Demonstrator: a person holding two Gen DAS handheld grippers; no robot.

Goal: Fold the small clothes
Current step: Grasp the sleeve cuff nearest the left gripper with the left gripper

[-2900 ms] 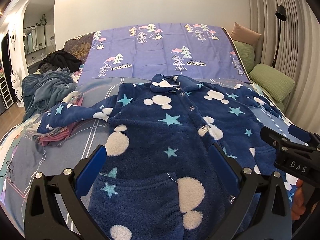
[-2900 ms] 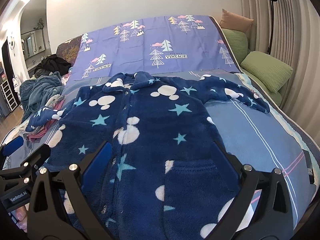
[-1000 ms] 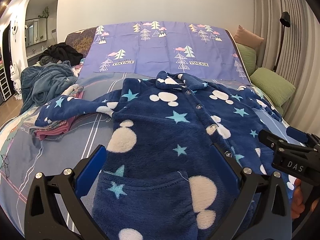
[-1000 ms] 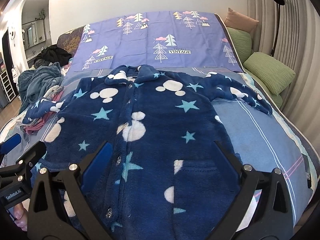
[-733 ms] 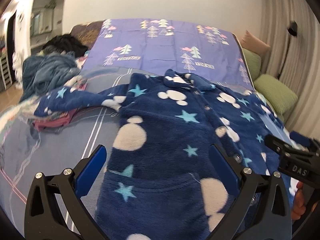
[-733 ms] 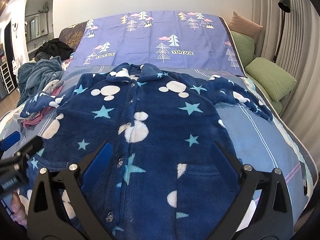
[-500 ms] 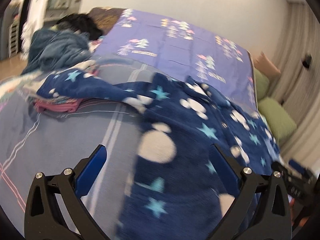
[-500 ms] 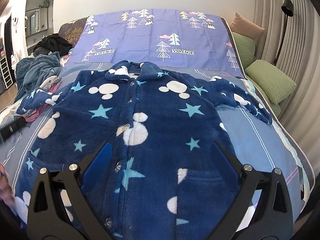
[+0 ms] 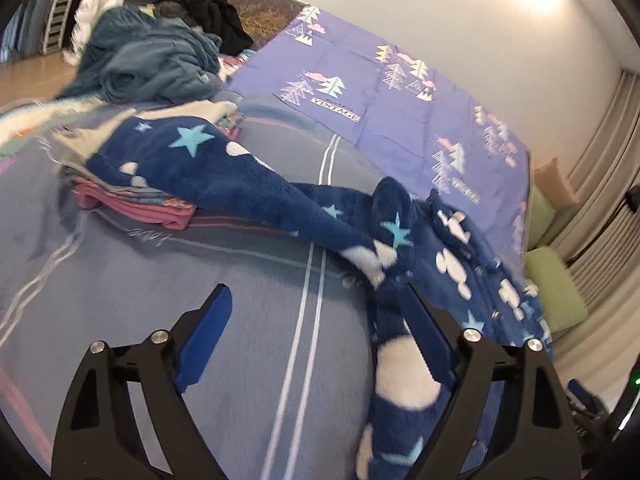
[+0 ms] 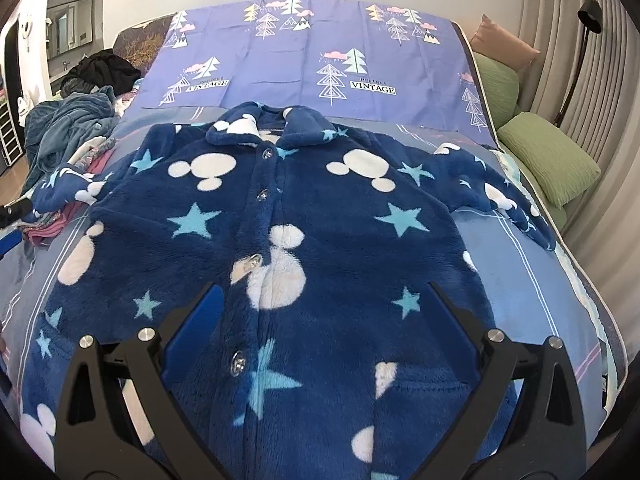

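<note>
A navy fleece pajama top (image 10: 304, 220) with white mouse heads and light blue stars lies flat, buttoned, front up on the bed. Its left sleeve (image 9: 224, 176) stretches out over a stack of folded clothes (image 9: 132, 204). Its right sleeve (image 10: 500, 196) lies toward the bed's right edge. My left gripper (image 9: 316, 336) is open and empty above the bare sheet, left of the top's body, facing the left sleeve. My right gripper (image 10: 324, 332) is open and empty over the top's lower front.
A purple tree-print cover (image 10: 320, 52) lies at the head of the bed. Green pillows (image 10: 548, 156) sit at the right edge. A teal blanket heap (image 9: 152, 60) and dark clothes (image 9: 208, 12) lie at the left. A floor lamp (image 10: 588, 12) stands at the right.
My left gripper has swung left, off the top's body, and now faces the left sleeve and the folded stack. My right gripper has moved slightly closer over the top's front.
</note>
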